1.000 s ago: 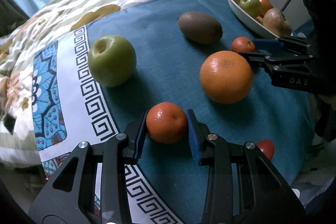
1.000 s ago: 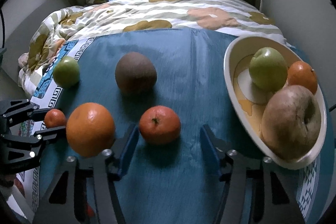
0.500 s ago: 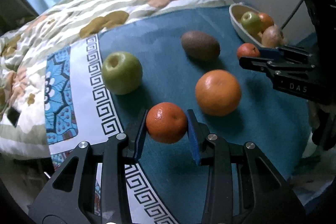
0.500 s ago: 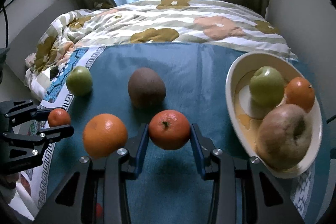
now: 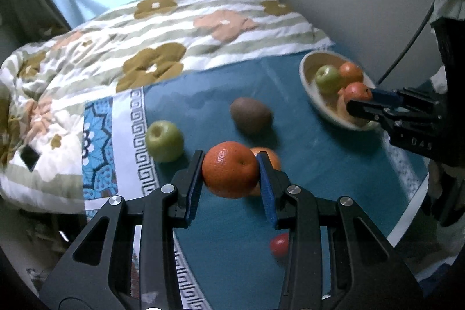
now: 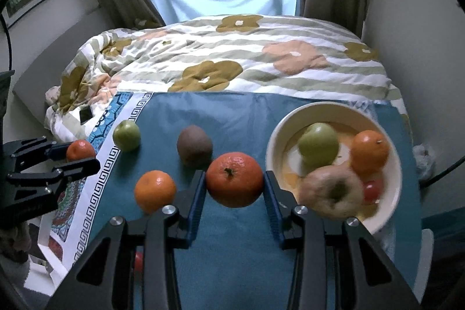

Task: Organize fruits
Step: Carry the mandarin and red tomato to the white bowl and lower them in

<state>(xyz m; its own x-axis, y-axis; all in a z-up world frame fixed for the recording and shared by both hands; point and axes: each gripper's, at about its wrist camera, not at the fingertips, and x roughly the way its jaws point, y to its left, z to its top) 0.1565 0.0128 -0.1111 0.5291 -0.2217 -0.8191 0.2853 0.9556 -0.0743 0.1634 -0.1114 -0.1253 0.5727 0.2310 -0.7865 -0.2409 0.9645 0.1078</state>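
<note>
Behind the left gripper's (image 5: 230,169) pinched tangerine (image 5: 230,169), an orange (image 5: 271,157) sits seemingly half-hidden.

Left claw (image 5: 229,169) is gripping a tangerine (image 5: 231,169) above the blue cloth (image 5: 305,164), while the right claw (image 5: 359,98) is holding another tangerine (image 5: 357,90) over the bowl (image 5: 308,77).

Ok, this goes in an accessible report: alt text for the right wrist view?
The right gripper holds a tangerine above a blue cloth, beside a bowl of fruit. An orange, kiwi and green apple lie on the cloth.
</note>
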